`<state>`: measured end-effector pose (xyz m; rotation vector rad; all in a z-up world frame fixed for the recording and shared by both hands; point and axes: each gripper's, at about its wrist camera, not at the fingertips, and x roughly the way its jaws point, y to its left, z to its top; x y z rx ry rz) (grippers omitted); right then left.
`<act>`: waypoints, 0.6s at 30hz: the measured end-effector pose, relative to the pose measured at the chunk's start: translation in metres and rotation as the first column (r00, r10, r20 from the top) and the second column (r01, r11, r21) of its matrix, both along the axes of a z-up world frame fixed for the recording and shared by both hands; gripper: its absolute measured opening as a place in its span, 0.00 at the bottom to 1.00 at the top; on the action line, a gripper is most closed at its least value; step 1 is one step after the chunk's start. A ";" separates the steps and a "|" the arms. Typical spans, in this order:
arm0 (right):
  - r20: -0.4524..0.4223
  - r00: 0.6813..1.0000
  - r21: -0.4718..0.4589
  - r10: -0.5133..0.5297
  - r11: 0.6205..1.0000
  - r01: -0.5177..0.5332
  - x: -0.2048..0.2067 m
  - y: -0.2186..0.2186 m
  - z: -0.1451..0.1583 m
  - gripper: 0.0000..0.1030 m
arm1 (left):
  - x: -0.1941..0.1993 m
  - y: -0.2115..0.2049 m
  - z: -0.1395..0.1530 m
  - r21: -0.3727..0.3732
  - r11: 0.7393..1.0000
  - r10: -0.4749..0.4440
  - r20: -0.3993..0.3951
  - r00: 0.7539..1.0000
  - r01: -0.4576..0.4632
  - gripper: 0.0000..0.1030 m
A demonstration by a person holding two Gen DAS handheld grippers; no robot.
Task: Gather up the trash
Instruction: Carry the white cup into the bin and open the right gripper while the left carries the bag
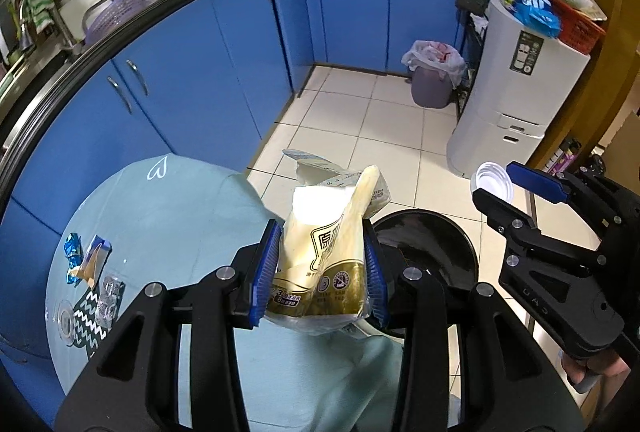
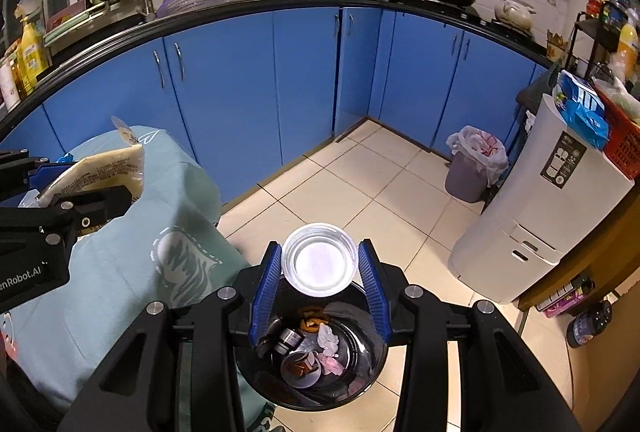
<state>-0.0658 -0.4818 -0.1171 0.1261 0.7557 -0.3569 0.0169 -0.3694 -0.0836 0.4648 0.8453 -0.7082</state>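
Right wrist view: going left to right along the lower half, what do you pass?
Yellow package in the left gripper → pale green tablecloth → clear plastic cup in the right gripper → white cabinet.

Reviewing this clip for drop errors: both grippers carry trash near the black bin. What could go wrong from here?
The left gripper holds the yellow bag at the black bin's edge, partly over the table; released now, it may miss. The clear cup in the right gripper is pinched only at its sides and could slip early. Wrappers remain on the table and could be overlooked.
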 end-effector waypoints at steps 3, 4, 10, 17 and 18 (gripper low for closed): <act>0.002 1.000 0.006 -0.008 1.000 0.008 -0.003 -0.006 -0.001 0.38 | -0.003 -0.008 -0.001 0.005 1.000 -0.011 -0.002 1.000 0.011 0.40; 0.003 1.000 0.008 -0.010 1.000 0.010 -0.004 -0.008 -0.001 0.38 | -0.005 -0.011 -0.001 0.008 1.000 -0.017 -0.002 1.000 0.017 0.40; 0.006 1.000 0.021 -0.019 1.000 0.019 -0.010 -0.017 -0.004 0.38 | -0.012 -0.025 -0.002 0.017 0.999 -0.037 0.001 0.999 0.037 0.40; -0.004 1.000 0.039 0.002 0.999 -0.002 -0.009 -0.021 -0.008 0.39 | -0.013 -0.033 -0.003 0.021 0.999 -0.040 0.001 0.999 0.040 0.40; -0.004 1.000 0.041 0.001 0.999 -0.001 -0.009 -0.022 -0.009 0.39 | -0.013 -0.033 -0.003 0.022 0.999 -0.039 0.001 0.999 0.039 0.40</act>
